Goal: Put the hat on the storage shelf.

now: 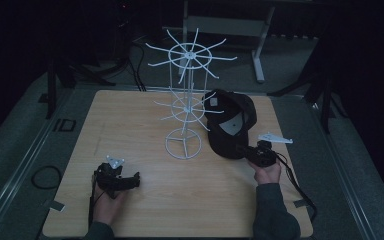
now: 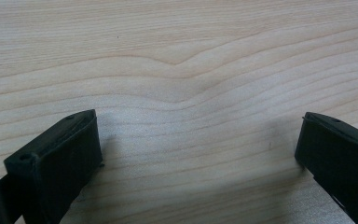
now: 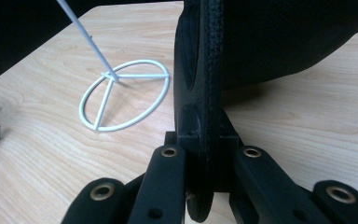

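Your wooden surface [image 1: 180, 200] carries a white wire rack [image 1: 185, 102] at its middle, with a black cap [image 1: 228, 122] just to the rack's right. Your right gripper [image 1: 244, 150] has its jaws clamped on the cap's brim. Your left gripper [image 1: 132, 179] rests near the front edge, jaws wide with nothing between them.

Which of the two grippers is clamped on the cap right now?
The right gripper: its jaws pinch the black cap's brim edge-on. The left gripper rests open over the bare table, nothing between its jaws.
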A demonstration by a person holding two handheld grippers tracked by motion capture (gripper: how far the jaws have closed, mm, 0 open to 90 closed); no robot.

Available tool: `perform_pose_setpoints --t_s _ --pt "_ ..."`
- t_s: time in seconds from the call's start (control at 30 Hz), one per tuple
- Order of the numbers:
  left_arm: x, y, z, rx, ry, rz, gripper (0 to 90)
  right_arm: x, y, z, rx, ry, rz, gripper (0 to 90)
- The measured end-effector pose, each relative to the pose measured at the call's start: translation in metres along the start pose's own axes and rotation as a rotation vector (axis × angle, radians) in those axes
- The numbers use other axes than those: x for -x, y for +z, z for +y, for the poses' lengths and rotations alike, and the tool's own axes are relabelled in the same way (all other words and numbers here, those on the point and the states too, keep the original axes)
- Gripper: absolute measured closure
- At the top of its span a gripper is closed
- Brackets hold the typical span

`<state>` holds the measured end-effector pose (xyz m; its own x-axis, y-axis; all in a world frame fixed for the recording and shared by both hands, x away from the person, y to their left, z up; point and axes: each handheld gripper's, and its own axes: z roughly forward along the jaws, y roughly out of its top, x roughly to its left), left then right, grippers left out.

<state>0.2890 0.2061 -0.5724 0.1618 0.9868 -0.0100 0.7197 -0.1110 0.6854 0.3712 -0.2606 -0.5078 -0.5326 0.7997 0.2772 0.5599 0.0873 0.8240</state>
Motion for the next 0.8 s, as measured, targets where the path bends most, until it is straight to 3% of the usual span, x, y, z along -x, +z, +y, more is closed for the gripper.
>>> perform_pose_setpoints --t_s 0.17,0.57,0.8 --pt "0.000 0.000 0.000 0.000 0.000 0.001 0.2 0.004 0.001 0.004 0.012 0.001 -0.020 86.2" --pt "0.000 0.000 0.000 0.000 0.000 0.001 0.2 0.000 0.010 0.030 0.034 -0.085 -0.059 86.2" --pt "0.000 0.000 0.000 0.001 -0.001 0.000 0.2 0.002 0.012 0.039 0.056 -0.094 -0.073 86.2"
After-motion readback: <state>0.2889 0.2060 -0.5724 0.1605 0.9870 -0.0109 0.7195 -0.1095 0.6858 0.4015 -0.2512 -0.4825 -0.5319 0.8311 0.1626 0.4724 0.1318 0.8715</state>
